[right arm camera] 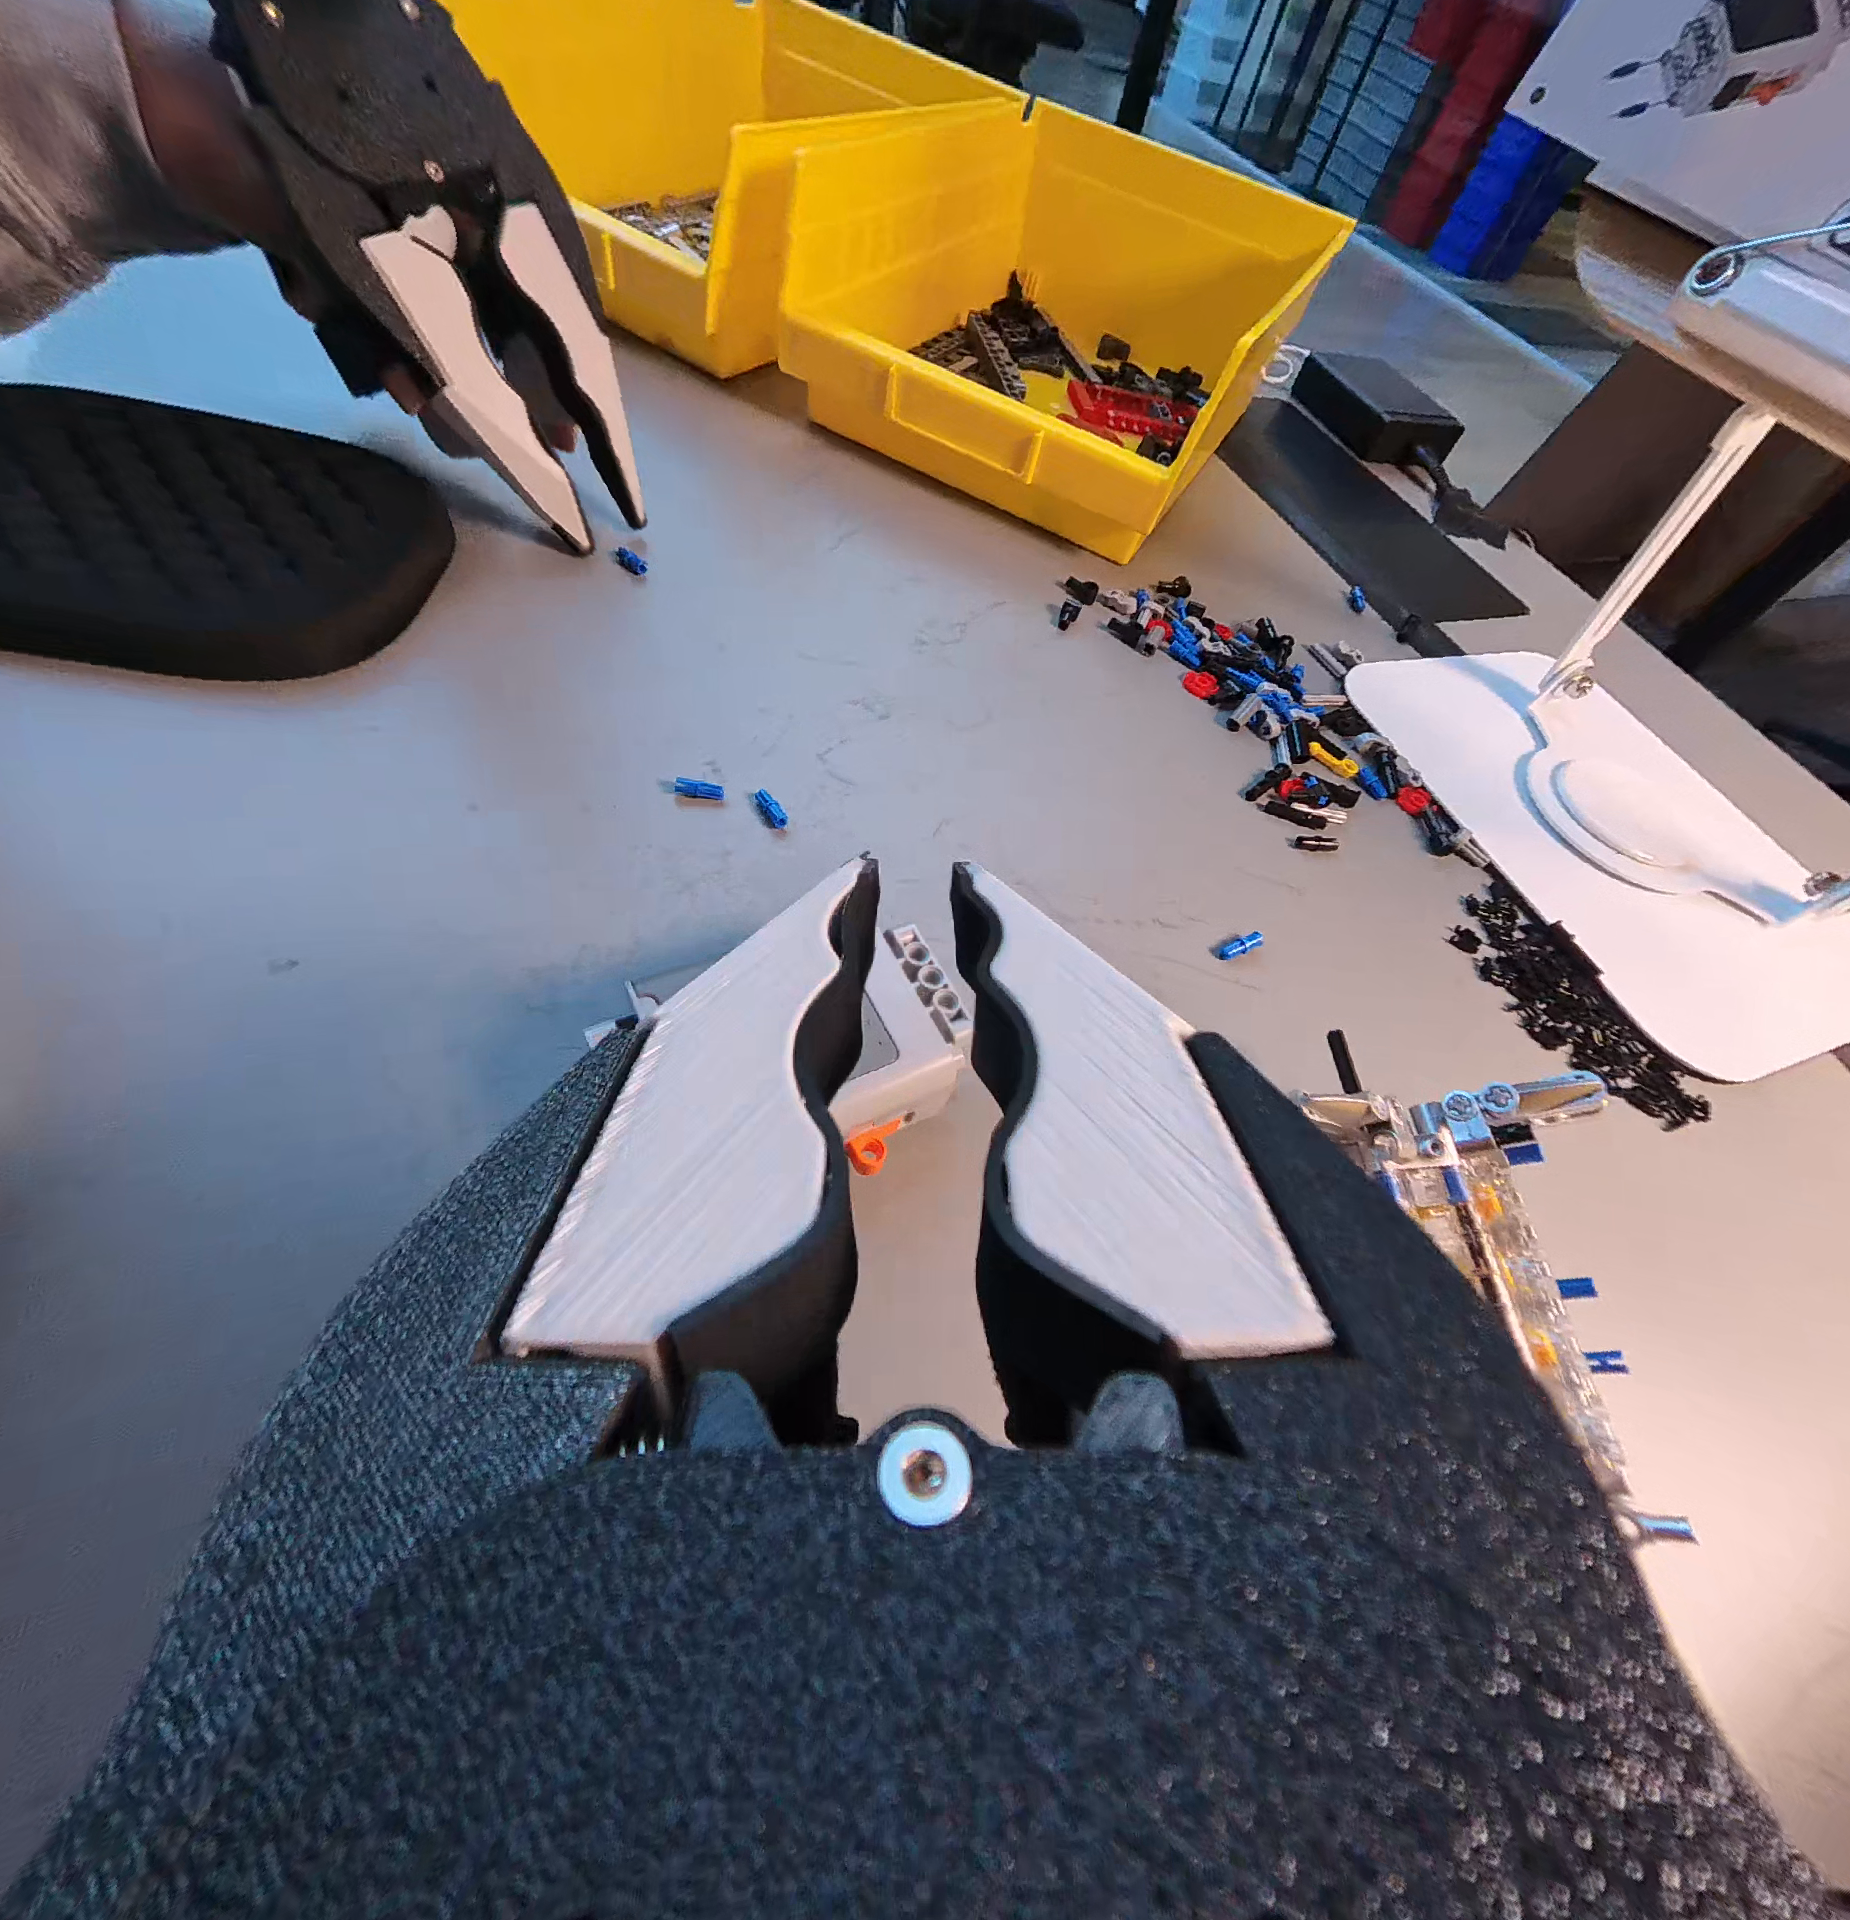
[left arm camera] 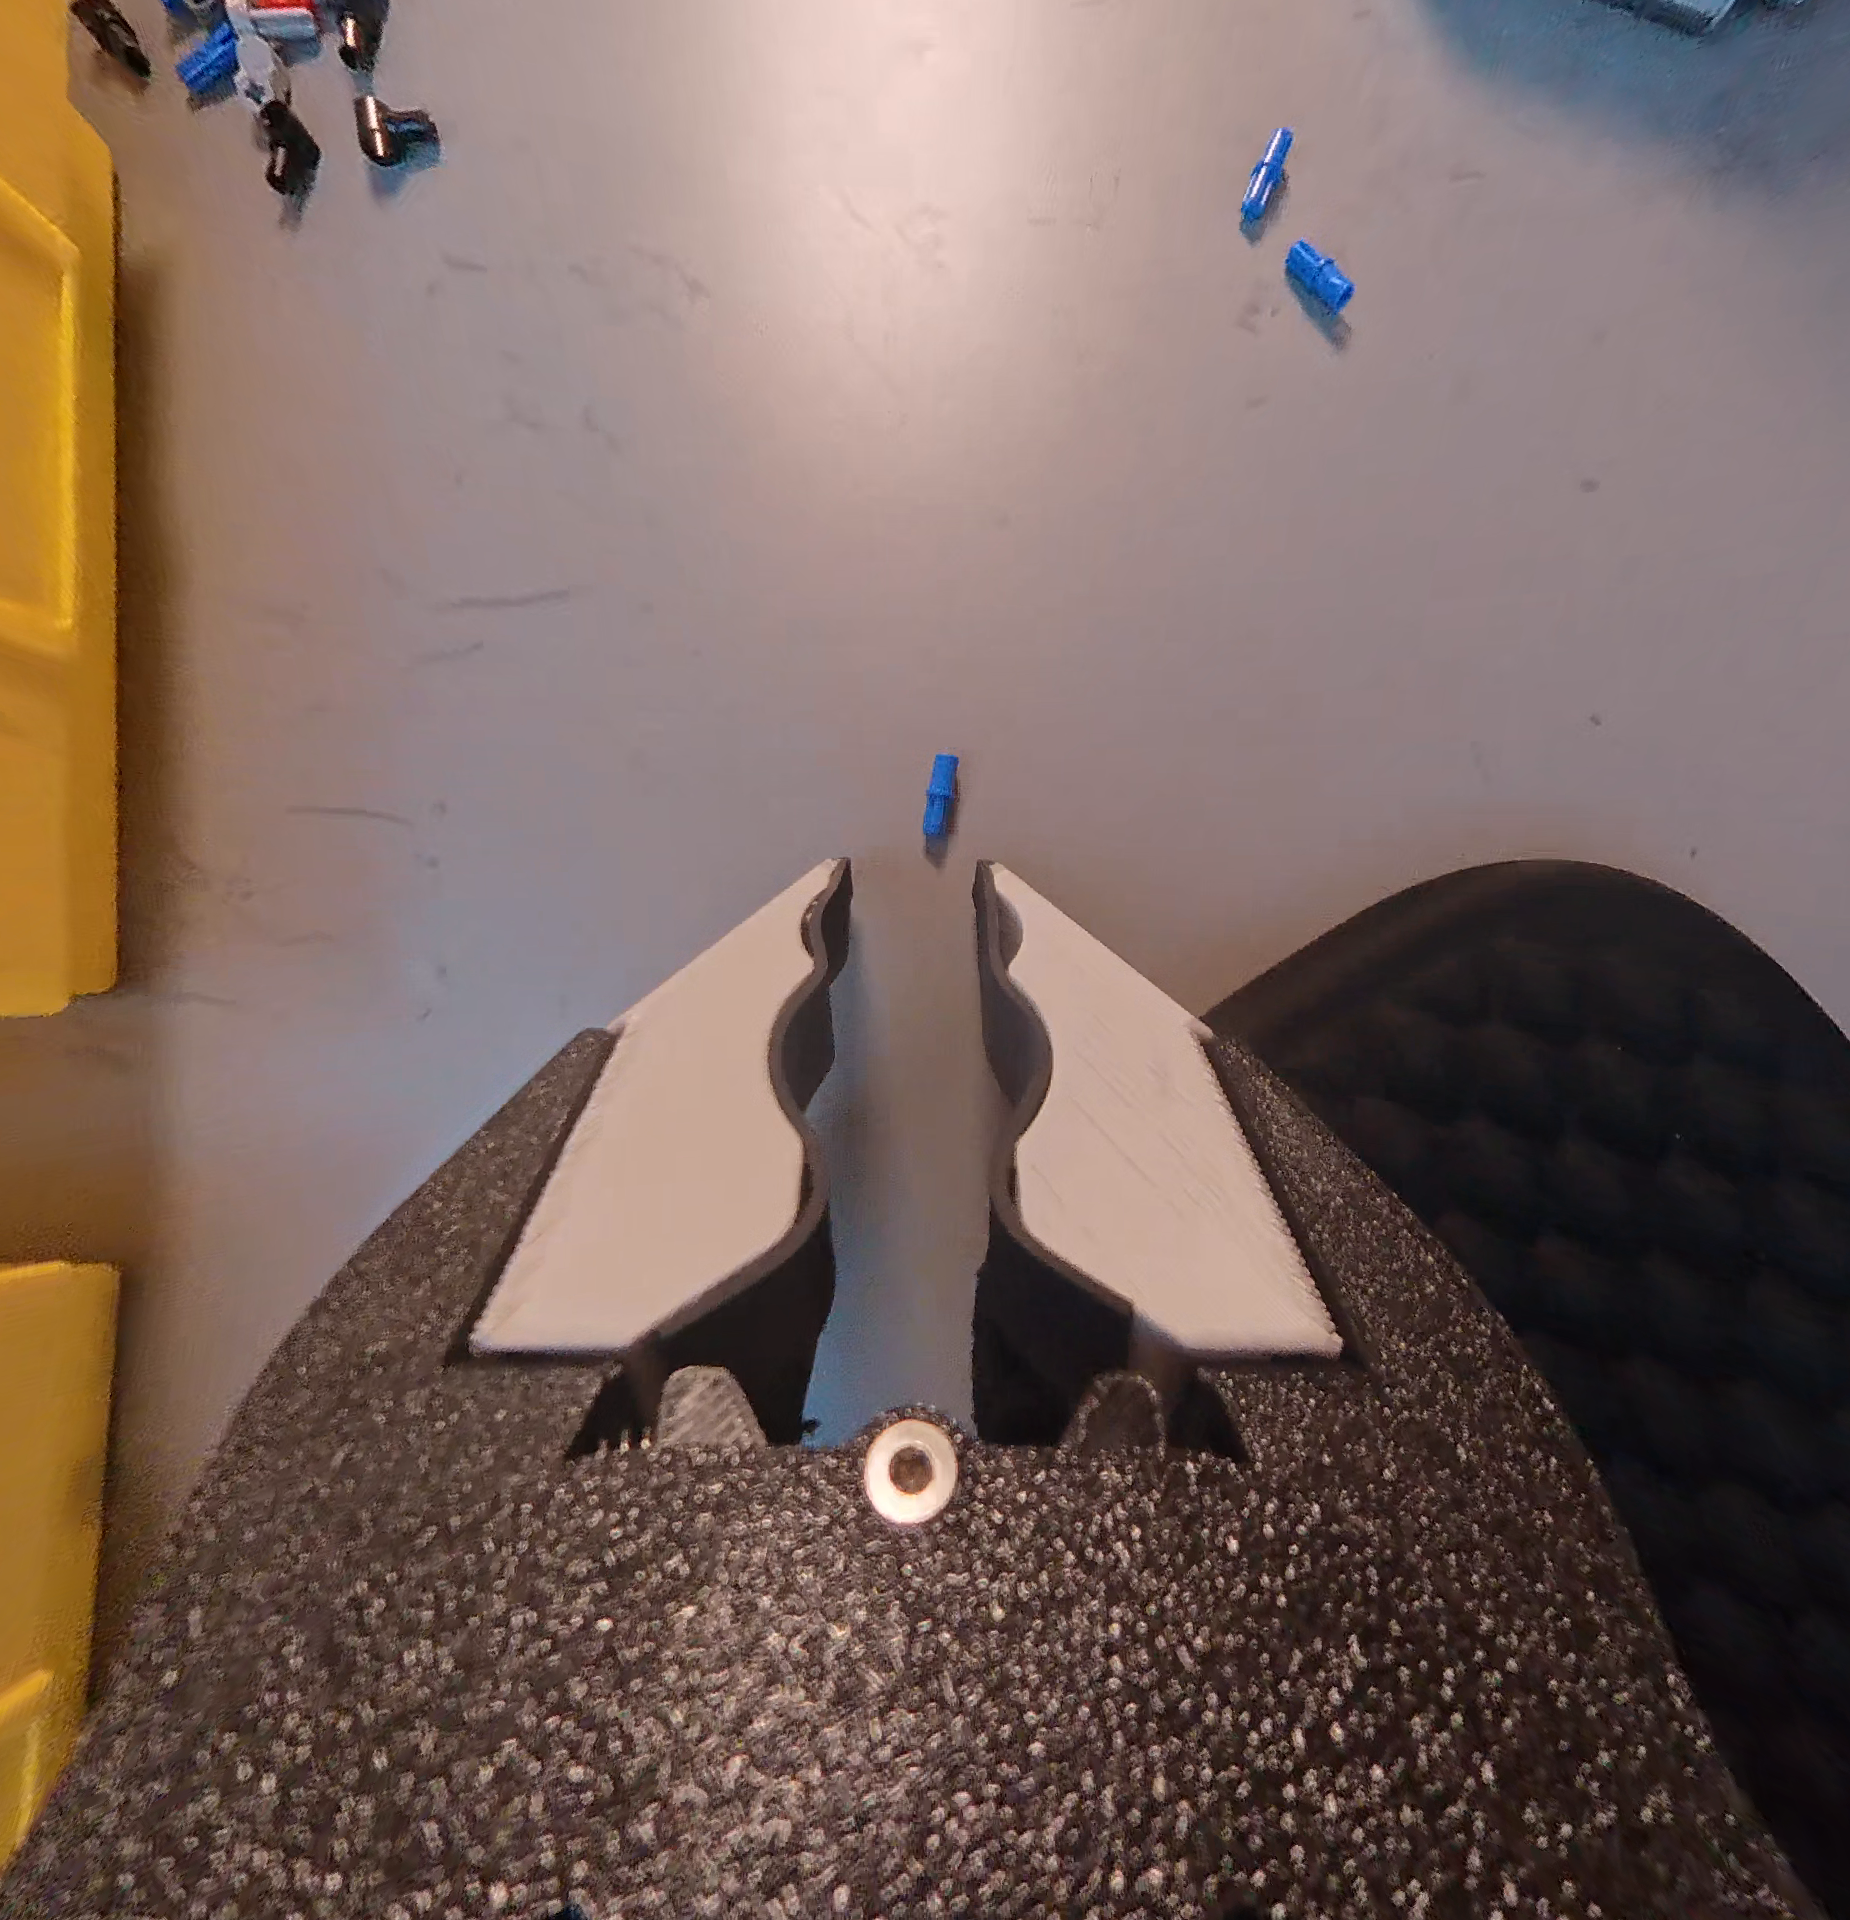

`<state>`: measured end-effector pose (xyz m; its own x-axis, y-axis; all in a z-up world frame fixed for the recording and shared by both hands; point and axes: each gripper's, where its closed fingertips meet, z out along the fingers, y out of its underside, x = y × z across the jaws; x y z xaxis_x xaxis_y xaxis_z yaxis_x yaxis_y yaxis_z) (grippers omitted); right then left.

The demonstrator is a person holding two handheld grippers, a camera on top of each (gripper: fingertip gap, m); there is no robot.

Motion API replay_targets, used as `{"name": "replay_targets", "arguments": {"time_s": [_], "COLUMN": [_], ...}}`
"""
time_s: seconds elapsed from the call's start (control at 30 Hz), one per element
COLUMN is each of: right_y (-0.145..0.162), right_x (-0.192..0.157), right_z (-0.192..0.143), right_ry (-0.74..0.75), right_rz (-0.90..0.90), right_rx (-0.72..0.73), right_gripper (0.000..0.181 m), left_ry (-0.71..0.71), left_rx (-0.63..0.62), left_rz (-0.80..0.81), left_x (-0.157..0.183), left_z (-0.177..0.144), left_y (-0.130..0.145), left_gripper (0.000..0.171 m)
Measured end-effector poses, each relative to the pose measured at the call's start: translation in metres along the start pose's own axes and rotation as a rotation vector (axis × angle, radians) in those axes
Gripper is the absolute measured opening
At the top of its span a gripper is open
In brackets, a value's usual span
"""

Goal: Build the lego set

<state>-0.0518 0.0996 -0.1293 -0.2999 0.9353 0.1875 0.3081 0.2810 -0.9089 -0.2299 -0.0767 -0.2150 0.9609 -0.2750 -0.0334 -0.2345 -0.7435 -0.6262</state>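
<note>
The left hand-held gripper (left arm camera: 913, 864) points down at the grey worktop (left arm camera: 900, 468) with its fingers spread a little and nothing between them; a small blue pin (left arm camera: 940, 795) lies on the worktop just beyond the fingertips, in line with the gap. From the right wrist view the same left hand-held gripper (right arm camera: 611, 535) stands tilted, its tips near the worktop and the blue pin (right arm camera: 631, 562) just beside them. A black padded mat (right arm camera: 173, 530) lies next to it. Two more blue pins (left arm camera: 1300, 234) lie well apart from the first, farther out.

The right hand-held gripper (right arm camera: 910, 868) is also spread and empty — it hovers over a grey block with a row of holes (right arm camera: 916, 1029), which has an orange piece at one corner. To its right sits a built assembly of clear and grey parts (right arm camera: 1461, 1174). Farther off lie a scatter of small mixed pieces (right arm camera: 1264, 707), a white lamp base (right arm camera: 1627, 862), and two yellow bins (right arm camera: 1014, 343) — the nearer one holds black and red parts.
</note>
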Motion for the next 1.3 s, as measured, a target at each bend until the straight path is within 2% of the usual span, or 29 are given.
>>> {"name": "replay_targets", "arguments": {"time_s": [0.13, 0.27, 0.4, 0.47, 0.57, 0.67, 0.77, 0.87, 1.03, 1.3], "right_y": [0.005, 0.011, 0.004, -0.005, -0.036, -0.066, -0.080, -0.080, -0.073, -0.066], "right_x": [0.002, 0.004, 0.001, -0.004, -0.015, -0.022, -0.013, 0.007, 0.018, 0.014], "right_z": [-0.005, -0.006, -0.005, -0.004, 0.000, 0.006, 0.007, 0.002, -0.007, 0.001], "right_ry": [0.022, 0.040, 0.027, 0.014, 0.011, 0.078, 0.227, 0.415, 0.509, 0.474], "right_rz": [0.012, 0.028, 0.030, 0.029, -0.019, -0.147, -0.259, -0.338, -0.384, -0.405], "right_rx": [-0.001, -0.004, 0.025, 0.074, 0.198, 0.274, 0.287, 0.246, 0.236, 0.234], "right_gripper": [0.014, 0.013, 0.014, 0.013, 0.018, 0.027, 0.027, 0.027, 0.021, 0.017], "left_ry": [0.057, 0.052, 0.052, 0.130, 0.318, 0.646, 0.967, 1.112, 1.211, 1.230], "left_rx": [-0.018, -0.024, -0.020, 0.126, 0.481, 0.753, 0.890, 0.913, 0.940, 0.937], "left_rz": [0.014, -0.013, -0.071, -0.129, -0.305, -0.513, -0.669, -0.726, -0.830, -0.908], "left_x": [0.002, 0.000, -0.001, 0.013, 0.037, 0.063, 0.084, 0.104, 0.110, 0.104], "left_z": [0.007, 0.013, 0.016, 0.015, 0.005, -0.009, -0.017, -0.008, 0.003, 0.011], "left_y": [-0.006, -0.013, -0.021, -0.051, -0.125, -0.191, -0.237, -0.264, -0.276, -0.265], "left_gripper": [0.016, 0.006, 0.004, 0.004, 0.004, 0.004, 0.003, 0.003, 0.004, 0.004]}}
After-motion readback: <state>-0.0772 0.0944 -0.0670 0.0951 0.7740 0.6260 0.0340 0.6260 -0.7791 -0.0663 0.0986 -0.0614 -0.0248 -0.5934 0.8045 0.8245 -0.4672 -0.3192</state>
